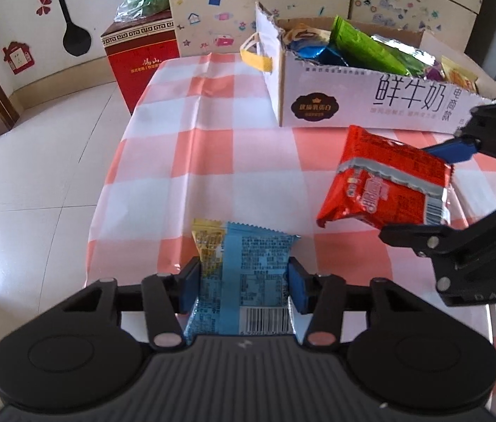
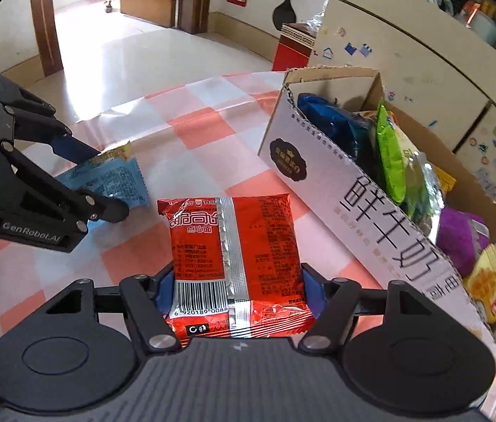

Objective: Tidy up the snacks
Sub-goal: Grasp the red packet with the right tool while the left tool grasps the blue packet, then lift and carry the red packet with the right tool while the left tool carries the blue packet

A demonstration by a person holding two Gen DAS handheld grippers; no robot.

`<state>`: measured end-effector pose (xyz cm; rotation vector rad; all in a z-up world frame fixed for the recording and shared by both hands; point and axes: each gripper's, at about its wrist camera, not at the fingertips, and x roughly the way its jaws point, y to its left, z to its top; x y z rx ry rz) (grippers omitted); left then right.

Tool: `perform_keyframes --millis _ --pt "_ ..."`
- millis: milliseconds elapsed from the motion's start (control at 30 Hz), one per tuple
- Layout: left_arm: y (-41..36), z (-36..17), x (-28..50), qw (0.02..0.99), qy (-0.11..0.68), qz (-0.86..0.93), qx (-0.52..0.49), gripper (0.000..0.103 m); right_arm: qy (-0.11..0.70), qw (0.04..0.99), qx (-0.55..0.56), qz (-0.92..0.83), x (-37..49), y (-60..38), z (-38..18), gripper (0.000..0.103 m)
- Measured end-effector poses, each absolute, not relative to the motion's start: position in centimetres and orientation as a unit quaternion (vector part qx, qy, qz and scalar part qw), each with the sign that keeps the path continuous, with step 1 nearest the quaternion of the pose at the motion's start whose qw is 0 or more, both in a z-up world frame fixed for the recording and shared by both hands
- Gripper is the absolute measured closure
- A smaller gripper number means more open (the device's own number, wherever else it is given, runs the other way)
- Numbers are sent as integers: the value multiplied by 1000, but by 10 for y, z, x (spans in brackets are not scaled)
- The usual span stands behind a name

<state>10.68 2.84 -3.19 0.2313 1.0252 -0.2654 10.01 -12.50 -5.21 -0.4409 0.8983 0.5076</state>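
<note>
On the worktop (image 1: 212,147), covered by a glossy orange-and-white checked plastic cloth: one white corrugated cardboard box (image 1: 371,102) printed with black Chinese characters and a dark oval badge, top open, standing toward the far side. Contents of box, partly visible: a shiny blue foil packet (image 2: 332,123), a lime-green snack bag (image 1: 364,45), a purple packet (image 2: 462,239), a yellow packet (image 2: 490,281); further items crowded together and not separable. Left tool (image 1: 244,285): black linkage body with blue finger pads (image 1: 297,281), closed narrowly on a light-blue flat snack packet with a yellow end panel (image 1: 244,267), gripped across its width, barcode end nearest the camera, far end projecting forward. In the right wrist view that same packet (image 2: 121,186) sits low over the cloth; whether it touches cannot be told. Right tool (image 2: 237,288): same make, blue pads pressed against both long sides of a red rectangular noodle packet with a silver back seam (image 2: 237,260), barcode toward the camera. In the left wrist view this red packet (image 1: 388,186) hangs tilted above the cloth, just in front of the box's printed wall, apart from it. Beyond the worktop: a red carton with gold key-pattern trim (image 1: 135,66) on the pale tiled floor (image 1: 37,161), and a beige cabinet bearing small stickers (image 1: 233,7).
</note>
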Motion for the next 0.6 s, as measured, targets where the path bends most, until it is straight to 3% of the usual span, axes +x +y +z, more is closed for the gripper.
perform_keyframes --millis 600 --pt "19 15 83 889 418 -139 129 54 370 887 -199 193 53 -134 2 28"
